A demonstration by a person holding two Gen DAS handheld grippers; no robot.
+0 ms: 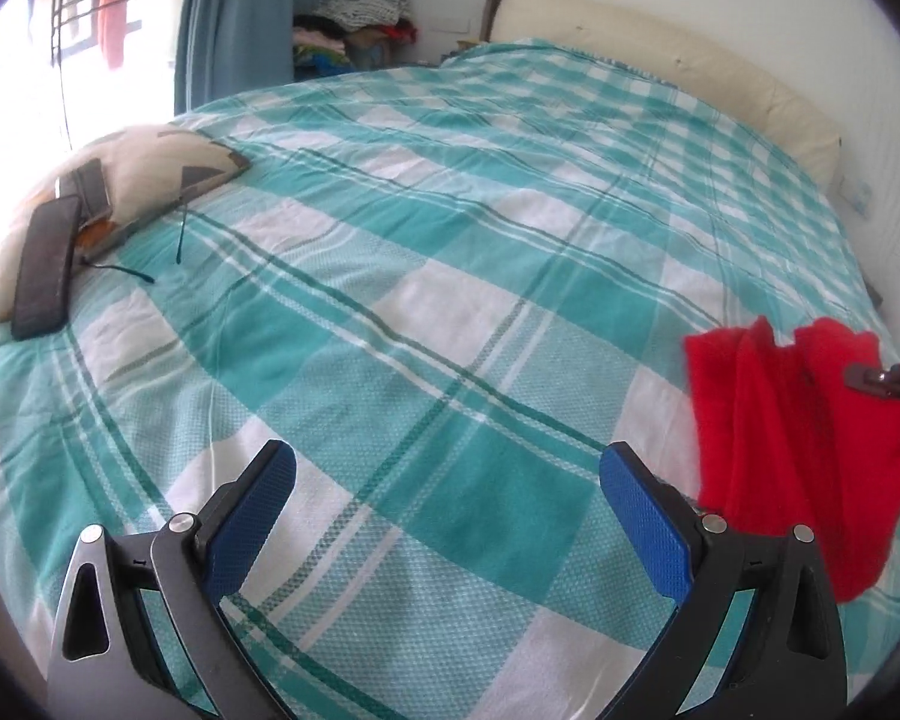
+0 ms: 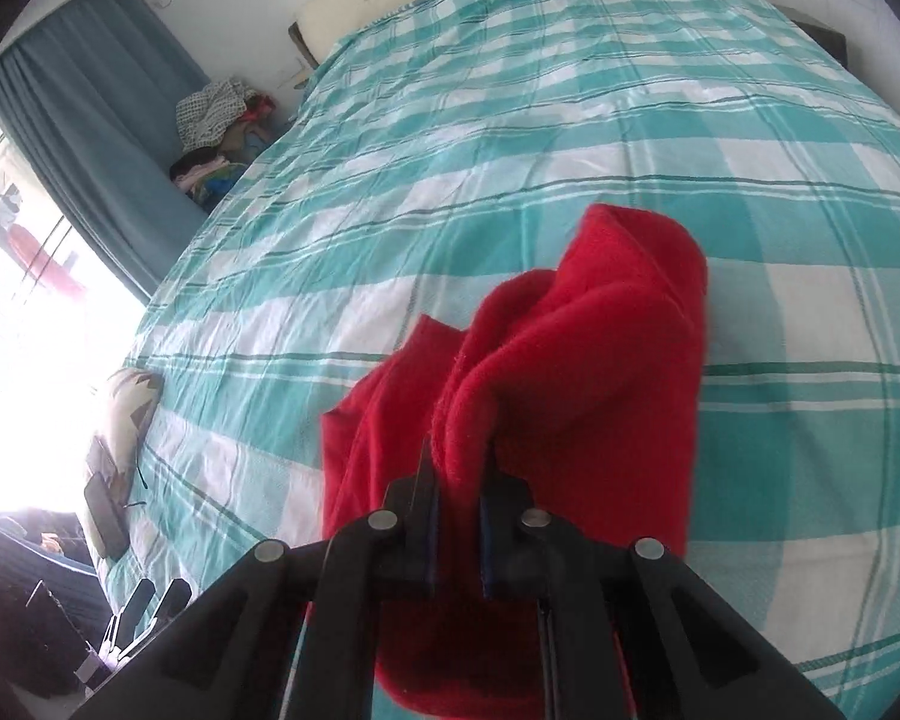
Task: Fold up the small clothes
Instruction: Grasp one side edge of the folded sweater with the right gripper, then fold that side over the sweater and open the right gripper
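While right tongs [image 2: 459,468] pinch red cloth [image 2: 582,360], lower hem hidden, left tongs [image 1: 447,480] spread.

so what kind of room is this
Most likely a home bedroom: a bed under a teal checked bedspread, a long cream pillow at its head, a blue curtain by a bright window, and a heap of clothes in the corner.

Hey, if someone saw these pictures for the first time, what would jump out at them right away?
First, the bright red fleece garment, bunched and hanging from the closed right hand-held gripper above the teal-and-white checked bedspread. Next, the left hand-held gripper, its blue-padded fingers spread wide and empty over the bed. Near the window-side edge lies a patterned cushion with a dark phone on it.
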